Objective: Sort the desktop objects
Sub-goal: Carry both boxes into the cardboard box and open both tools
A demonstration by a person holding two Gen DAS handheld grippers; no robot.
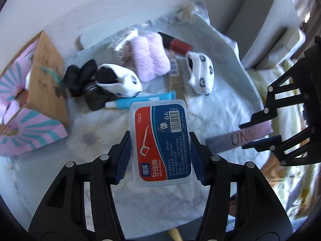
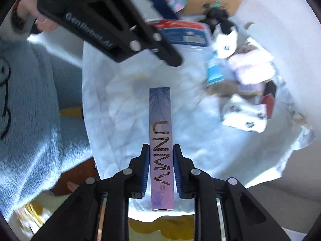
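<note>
white socks (image 1: 200, 74): 2 | floss box (image 1: 160, 140): 1 | slim box (image 2: 161, 140): 1 | blue tube (image 1: 140, 101): 1

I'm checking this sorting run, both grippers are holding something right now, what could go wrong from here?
The left gripper pinches the dental floss box only at its long edges, so the smooth plastic might slip or twist. The right gripper grips the long UNNY box near one end, so it could pivot. The grippers are close together and might collide.

A pale flowered cloth (image 1: 220, 108) covers the bench. On it lie two white socks (image 1: 200, 72), a fluffy pink pad (image 1: 150, 58), a blue tube (image 1: 140, 101), black socks (image 1: 80, 76) and a striped pink box (image 1: 30, 136).
</note>
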